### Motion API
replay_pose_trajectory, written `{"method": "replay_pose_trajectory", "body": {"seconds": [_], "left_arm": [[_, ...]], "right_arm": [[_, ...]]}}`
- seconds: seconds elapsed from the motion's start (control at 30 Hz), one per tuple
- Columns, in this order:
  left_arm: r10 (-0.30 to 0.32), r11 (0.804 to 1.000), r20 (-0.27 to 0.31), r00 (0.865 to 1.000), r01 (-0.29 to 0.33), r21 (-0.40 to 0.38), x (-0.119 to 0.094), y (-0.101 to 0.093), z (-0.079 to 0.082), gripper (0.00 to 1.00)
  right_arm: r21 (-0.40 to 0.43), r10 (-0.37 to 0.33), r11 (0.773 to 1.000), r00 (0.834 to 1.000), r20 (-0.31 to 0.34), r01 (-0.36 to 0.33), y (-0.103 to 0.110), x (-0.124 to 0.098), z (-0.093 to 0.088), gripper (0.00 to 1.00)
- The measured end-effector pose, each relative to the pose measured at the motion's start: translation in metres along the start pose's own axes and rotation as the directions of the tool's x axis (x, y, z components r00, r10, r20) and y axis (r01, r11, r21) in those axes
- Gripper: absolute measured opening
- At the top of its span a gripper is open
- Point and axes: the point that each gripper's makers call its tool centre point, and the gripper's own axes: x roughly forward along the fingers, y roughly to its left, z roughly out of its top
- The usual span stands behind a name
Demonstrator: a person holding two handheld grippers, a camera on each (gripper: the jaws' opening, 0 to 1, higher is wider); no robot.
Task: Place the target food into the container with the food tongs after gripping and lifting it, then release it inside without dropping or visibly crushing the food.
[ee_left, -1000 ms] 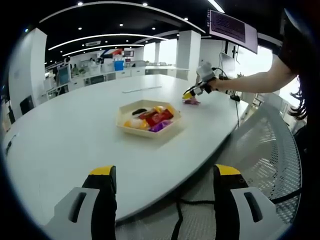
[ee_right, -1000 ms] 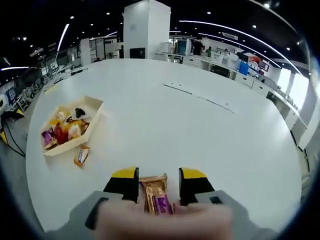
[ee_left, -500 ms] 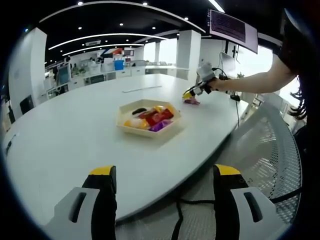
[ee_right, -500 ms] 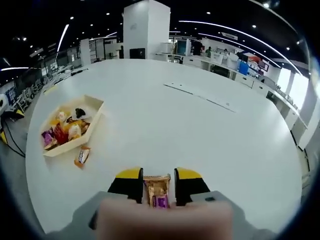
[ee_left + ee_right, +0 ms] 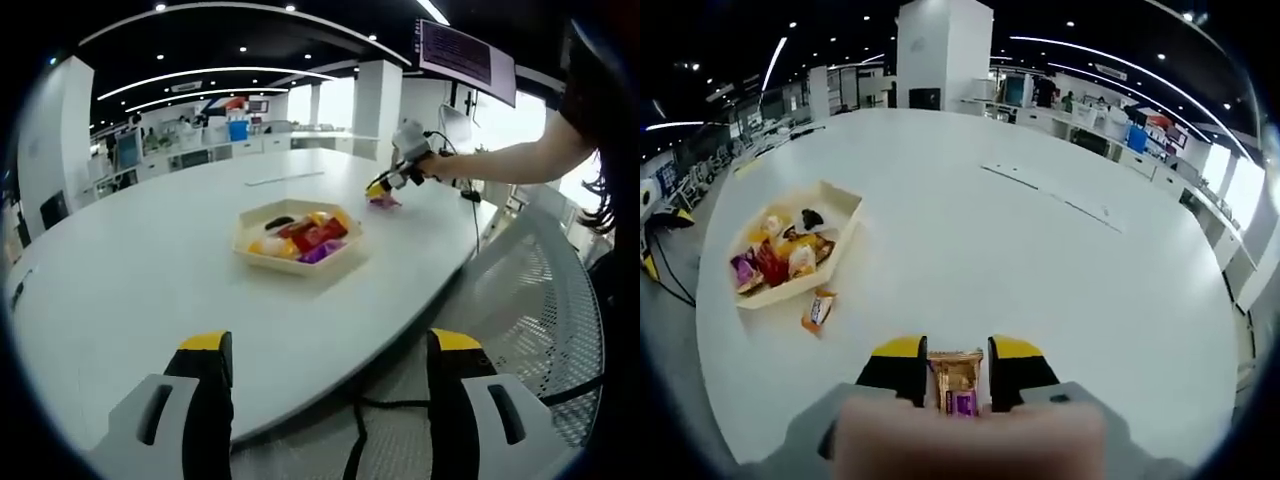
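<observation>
In the right gripper view my right gripper [image 5: 958, 353] is shut on a gold-and-purple wrapped snack bar [image 5: 957, 385], held just above the white table [image 5: 980, 220]. To its left is the cream hexagonal container [image 5: 783, 292], holding several wrapped snacks. An orange snack packet [image 5: 818, 308] lies on the table beside the container's near wall. In the left gripper view my left gripper [image 5: 330, 342] stands open over the table's near edge with nothing between its fingers. There the container [image 5: 290, 263] sits mid-table, and beyond it the right gripper [image 5: 383, 187] holds the snack bar [image 5: 383, 200].
A person's arm [image 5: 510, 160] reaches in from the right along the far table edge. A mesh chair [image 5: 540, 300] stands at the right, with a black cable [image 5: 355, 445] below the table edge. Paper strips [image 5: 1055, 198] lie further along the table.
My right gripper has shut on the snack bar and risen slightly with it. The left gripper has stayed put.
</observation>
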Motion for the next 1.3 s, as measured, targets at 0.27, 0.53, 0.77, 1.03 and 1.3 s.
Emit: {"method": "replay_pose_trajectory", "body": {"seconds": [0.27, 0.53, 0.77, 1.03, 1.3], "left_arm": [[0.001, 1.0, 0.003, 1.0, -0.001, 0.002, 0.0, 0.0, 0.0, 0.77], [0.001, 1.0, 0.002, 1.0, -0.001, 0.004, 0.0, 0.0, 0.0, 0.77], [0.002, 1.0, 0.006, 1.0, -0.002, 0.007, 0.0, 0.0, 0.001, 0.77], [0.002, 1.0, 0.018, 1.0, -0.002, 0.013, -0.001, 0.0, 0.003, 0.76], [0.002, 1.0, 0.03, 1.0, -0.003, 0.017, -0.001, -0.001, 0.004, 0.76]], "right_arm": [[0.01, -0.004, 1.0, 1.0, 0.026, 0.004, 0.0, -0.018, 0.019, 0.23], [0.011, 0.004, 1.0, 0.999, 0.053, -0.005, 0.001, -0.037, 0.045, 0.23], [0.017, 0.009, 1.0, 0.998, 0.065, -0.011, 0.004, -0.05, 0.059, 0.23], [0.002, 0.021, 1.0, 0.998, 0.065, -0.021, 0.015, -0.053, 0.068, 0.23], [-0.027, 0.044, 0.999, 0.996, 0.073, -0.042, 0.033, -0.051, 0.083, 0.23]]}}
